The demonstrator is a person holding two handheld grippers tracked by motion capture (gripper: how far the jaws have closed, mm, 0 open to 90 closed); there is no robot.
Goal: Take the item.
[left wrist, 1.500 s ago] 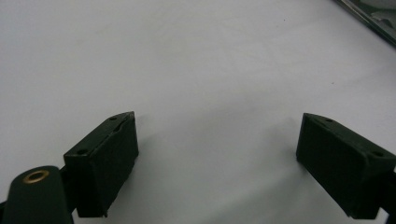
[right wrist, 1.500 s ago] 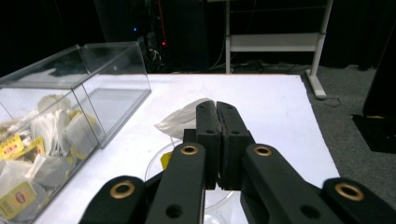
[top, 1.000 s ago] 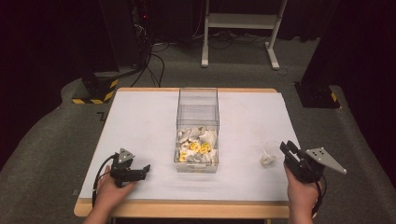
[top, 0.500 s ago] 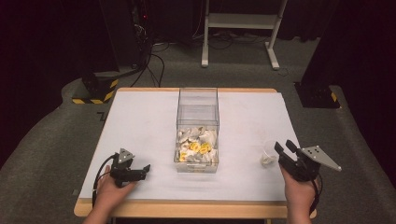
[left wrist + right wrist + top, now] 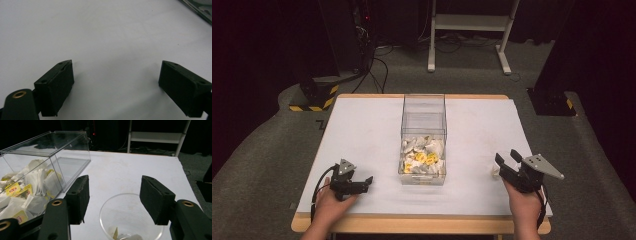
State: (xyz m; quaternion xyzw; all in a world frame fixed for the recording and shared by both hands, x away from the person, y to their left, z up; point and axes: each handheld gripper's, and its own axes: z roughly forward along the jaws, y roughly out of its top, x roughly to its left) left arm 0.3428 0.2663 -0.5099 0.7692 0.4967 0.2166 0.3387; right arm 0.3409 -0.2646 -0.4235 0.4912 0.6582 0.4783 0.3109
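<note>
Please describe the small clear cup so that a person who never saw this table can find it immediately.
Start from the white table and its tall clear box of tea bags in the middle. Look right of the box, near the front edge, just ahead of the right tongs. The clear plastic cup there is round and open-topped, unlike the rectangular box.

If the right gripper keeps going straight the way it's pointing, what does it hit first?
The clear cup, most likely. The right gripper, its jaws just opened, has the cup's rim between them, untouched. Beyond lies bare table; the clear box sits off to the side.
</note>
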